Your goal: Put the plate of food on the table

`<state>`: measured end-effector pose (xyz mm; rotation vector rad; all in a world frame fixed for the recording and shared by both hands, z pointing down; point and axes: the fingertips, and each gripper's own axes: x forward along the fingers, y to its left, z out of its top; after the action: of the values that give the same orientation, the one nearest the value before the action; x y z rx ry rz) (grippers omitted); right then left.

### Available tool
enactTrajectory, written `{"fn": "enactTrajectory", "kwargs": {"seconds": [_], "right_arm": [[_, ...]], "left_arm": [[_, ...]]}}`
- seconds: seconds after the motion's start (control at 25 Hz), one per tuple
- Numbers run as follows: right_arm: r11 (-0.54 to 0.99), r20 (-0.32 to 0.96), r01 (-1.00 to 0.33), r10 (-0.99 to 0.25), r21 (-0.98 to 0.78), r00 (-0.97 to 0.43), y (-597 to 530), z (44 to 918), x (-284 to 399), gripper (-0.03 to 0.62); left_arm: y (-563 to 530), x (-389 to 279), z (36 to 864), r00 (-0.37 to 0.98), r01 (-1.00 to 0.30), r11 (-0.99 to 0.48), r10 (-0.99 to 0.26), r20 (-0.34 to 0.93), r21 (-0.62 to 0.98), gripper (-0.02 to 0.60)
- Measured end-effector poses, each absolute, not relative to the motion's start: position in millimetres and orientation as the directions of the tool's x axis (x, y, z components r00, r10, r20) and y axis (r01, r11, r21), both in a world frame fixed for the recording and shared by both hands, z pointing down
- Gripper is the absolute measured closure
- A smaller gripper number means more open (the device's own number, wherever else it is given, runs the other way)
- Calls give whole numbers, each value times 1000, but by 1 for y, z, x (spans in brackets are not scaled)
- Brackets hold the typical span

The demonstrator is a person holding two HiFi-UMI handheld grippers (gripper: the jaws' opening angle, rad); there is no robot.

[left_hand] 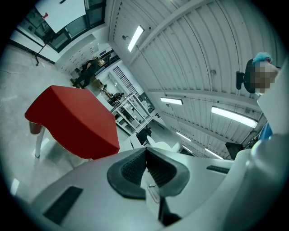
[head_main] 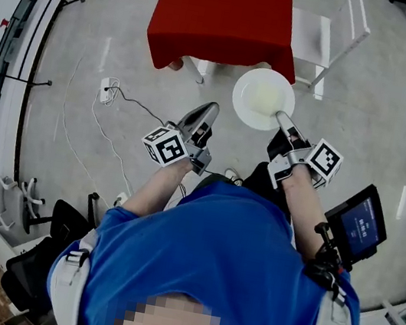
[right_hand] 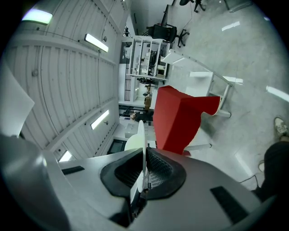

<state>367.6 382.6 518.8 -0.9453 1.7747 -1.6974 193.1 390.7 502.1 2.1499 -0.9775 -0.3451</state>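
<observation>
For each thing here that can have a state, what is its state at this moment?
plate: held up by its rim, not yet set down, pale food in it.
right gripper: shut on the plate's rim.
left gripper: shut, nothing between its jaws.
table: draped in red, without the plate.
screen: lit.

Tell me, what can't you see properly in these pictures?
- The food on the plate: in the head view it is only a pale patch, too small and washed out to name. In the right gripper view the plate is edge-on.
- The plate's rim inside the right gripper: covered by the jaws.
- The red-clothed table: its far end is cut off by the head view's top edge.
- The tablet screen: the print is too small to read.
</observation>
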Motion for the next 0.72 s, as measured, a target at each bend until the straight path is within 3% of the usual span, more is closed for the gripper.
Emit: {"fn": "enactTrajectory", "kwargs": {"seconds": [0.48, 0.72], "right_arm": [[-8, 115, -158, -719, -987, -686, 381, 491, 331, 579], [-9, 106, -134, -664, -991, -741, 293, 517, 301, 582]], "left_arm": [[406, 162, 469, 623, -564, -409, -781, 45, 717, 574], [332, 133, 491, 559, -615, -353, -826, 74, 705, 574]]}}
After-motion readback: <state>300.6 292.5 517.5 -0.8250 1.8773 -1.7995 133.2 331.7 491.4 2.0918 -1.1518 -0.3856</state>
